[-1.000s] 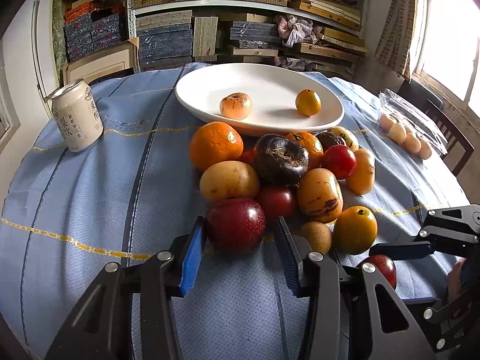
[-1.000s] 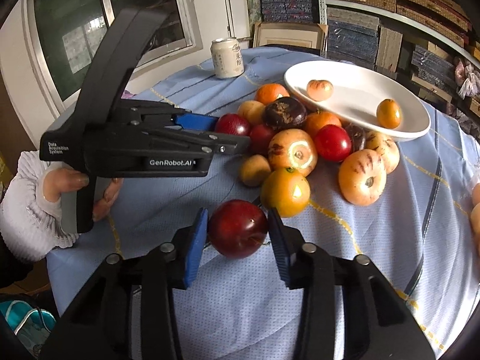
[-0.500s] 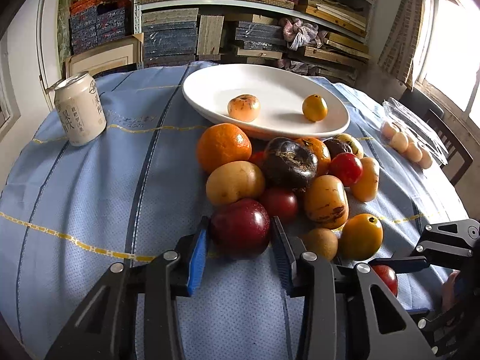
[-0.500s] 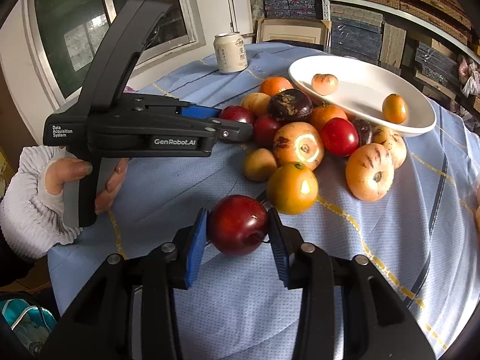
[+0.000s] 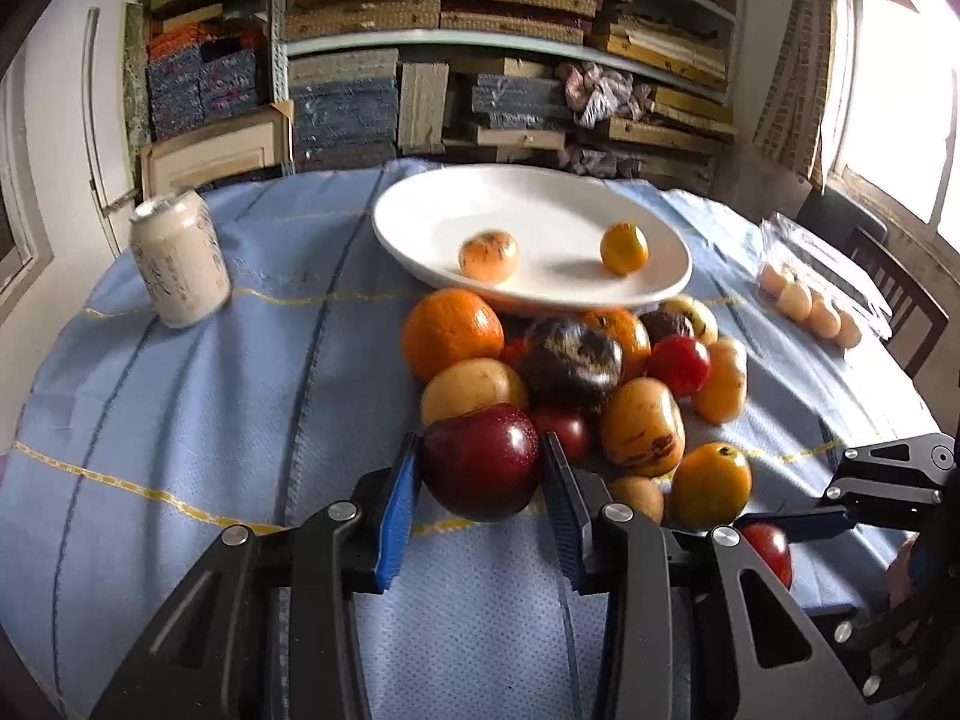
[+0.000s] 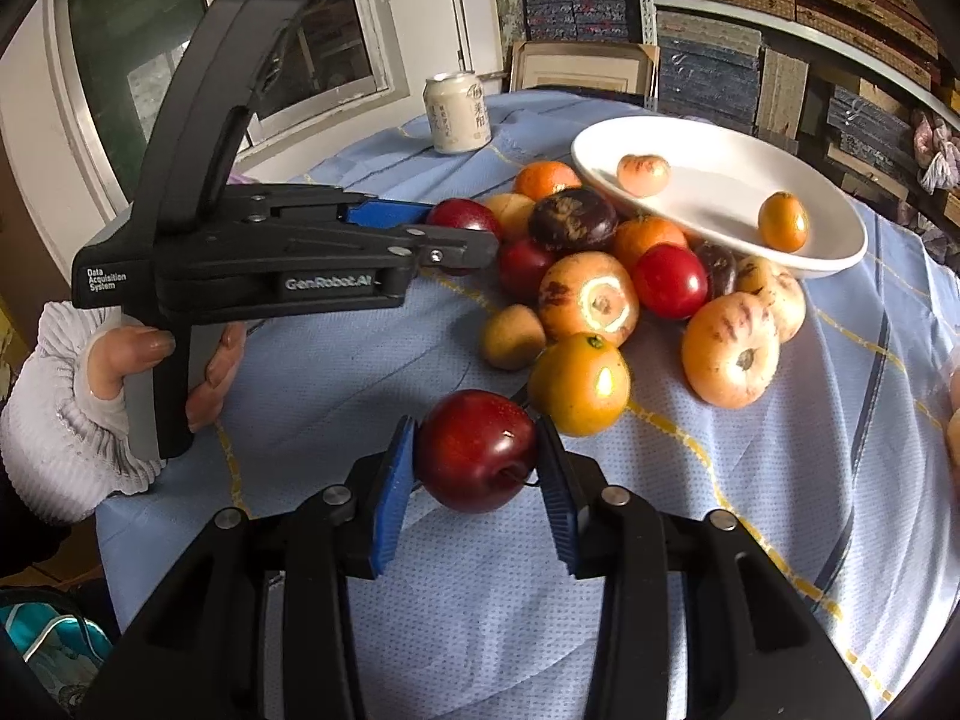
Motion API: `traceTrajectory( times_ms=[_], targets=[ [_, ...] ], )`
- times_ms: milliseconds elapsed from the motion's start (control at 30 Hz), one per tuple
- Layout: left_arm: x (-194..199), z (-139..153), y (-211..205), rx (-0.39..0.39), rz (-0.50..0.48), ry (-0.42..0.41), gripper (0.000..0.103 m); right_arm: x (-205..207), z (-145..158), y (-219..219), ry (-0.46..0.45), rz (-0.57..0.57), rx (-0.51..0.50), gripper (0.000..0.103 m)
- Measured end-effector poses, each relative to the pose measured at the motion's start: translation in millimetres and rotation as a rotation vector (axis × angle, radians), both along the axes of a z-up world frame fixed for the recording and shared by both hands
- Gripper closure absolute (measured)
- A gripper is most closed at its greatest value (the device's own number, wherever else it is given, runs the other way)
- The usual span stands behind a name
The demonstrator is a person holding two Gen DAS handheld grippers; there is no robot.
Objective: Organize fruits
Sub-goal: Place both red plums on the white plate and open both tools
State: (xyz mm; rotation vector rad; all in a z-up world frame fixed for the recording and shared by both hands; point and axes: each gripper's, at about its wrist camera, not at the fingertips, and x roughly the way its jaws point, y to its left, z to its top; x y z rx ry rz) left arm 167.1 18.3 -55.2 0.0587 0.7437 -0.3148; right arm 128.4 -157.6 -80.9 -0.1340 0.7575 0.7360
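Slippage is the likeliest trouble: each round, glossy fruit sits between flat blue pads near the fingertips, so a quick swing toward the white plate (image 5: pixel 660 288) in the upper centre could roll one out onto the heap of fruit (image 5: pixel 576 360) below. In the left wrist view the left gripper (image 5: pixel 480 474) has just been closing and now clamps a dark red apple (image 5: pixel 480 462) at lower centre, against the pile's near edge. In its own view the right gripper (image 6: pixel 477 462) pinches a second red apple (image 6: pixel 474 450), lower centre, apart from the pile
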Motion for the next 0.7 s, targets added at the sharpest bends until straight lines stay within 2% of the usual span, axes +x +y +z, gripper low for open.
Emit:
traceTrajectory(
  times_ms=[100, 200, 367, 500, 700],
  targets=[
    [-2.6, 13.1, 5.0, -0.03, 0.019, -0.036, 0.063, -1.6, 19.8, -15.8, -0.053, -0.042, 0.059, 0.064],
    [5.1, 24.5, 1.6, -0.013, 0.035, -0.06, 0.063, 7.3, 37.4, -32.5, -0.101, -0.119, 0.078, 0.064],
    [52.6, 49.1, -13.6, -0.021, 0.035, -0.039, 0.063, 50.8, 75.4, -40.8, -0.201, -0.245, -0.001, 0.064],
    [97.0, 61.0, -29.1, -0.043, 0.053, -0.04, 0.063, 112.2, 87.7, -42.8, -0.19, -0.341, 0.016, 0.064],
    [163.8, 41.1, -34.3, -0.076, 0.115, 0.044, 0.063, 188.4, 58.9, -48.7, -0.083, -0.43, 0.084, 0.064]
  ],
)
